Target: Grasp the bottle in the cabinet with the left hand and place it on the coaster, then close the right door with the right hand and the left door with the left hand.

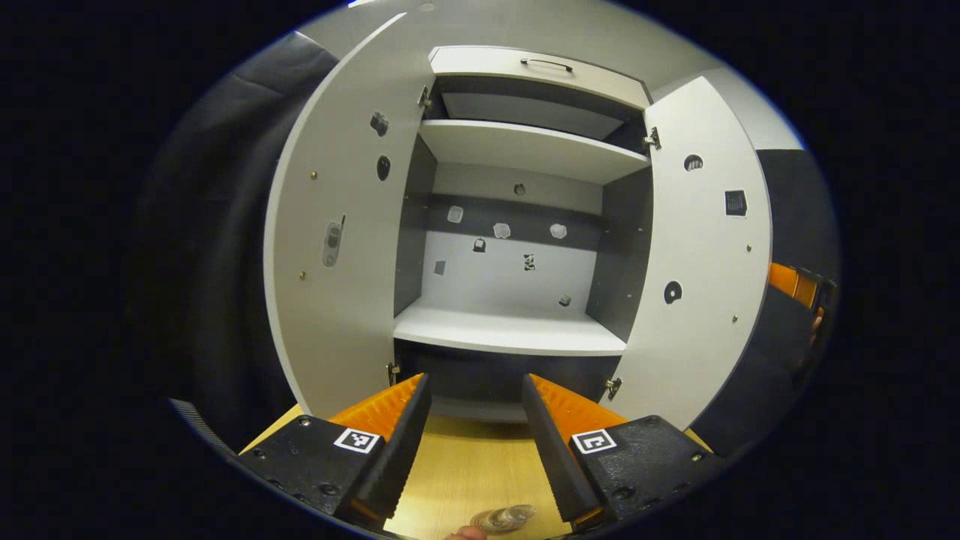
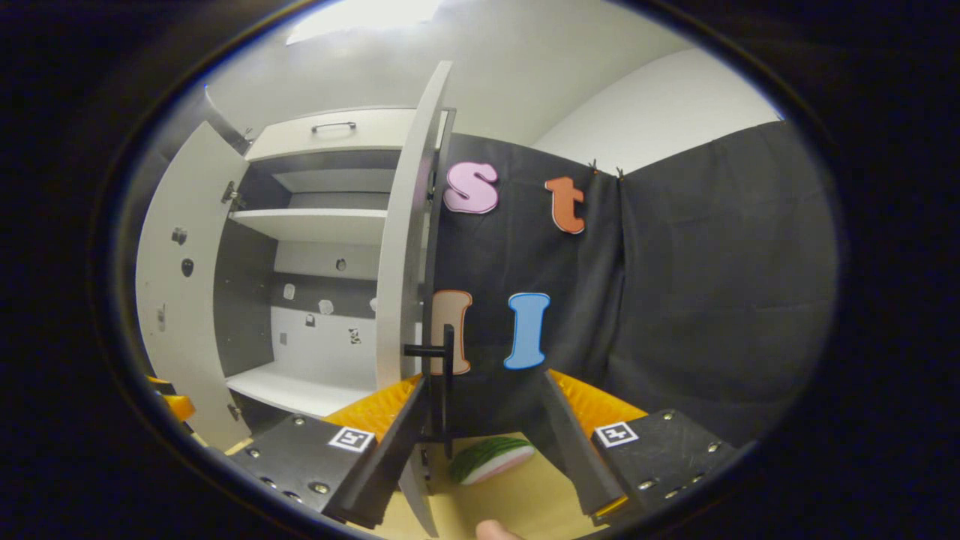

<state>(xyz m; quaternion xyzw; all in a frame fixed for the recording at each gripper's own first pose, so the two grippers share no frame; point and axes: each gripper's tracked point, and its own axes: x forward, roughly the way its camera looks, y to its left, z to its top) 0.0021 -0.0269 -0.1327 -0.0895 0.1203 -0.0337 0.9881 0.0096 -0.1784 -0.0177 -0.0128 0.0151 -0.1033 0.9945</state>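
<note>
Right door [image 2: 401,247]: your right gripper [image 2: 480,442], jaws open, brackets its handle [image 2: 448,375]; push the door's outer face squarely shut.

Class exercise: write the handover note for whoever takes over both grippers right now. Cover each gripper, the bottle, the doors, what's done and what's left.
Left gripper: open, empty, facing the cabinet above the table.
Right gripper: open, with the handle of the right door in its gap, not clamped.
Bottle: the visible shelves are bare. A clear object low on the table is probably the bottle; I cannot confirm the coaster.
Doors: the left door and the right door both stand open.
Left to do: close the right door with the right gripper, then the left door with the left.
</note>
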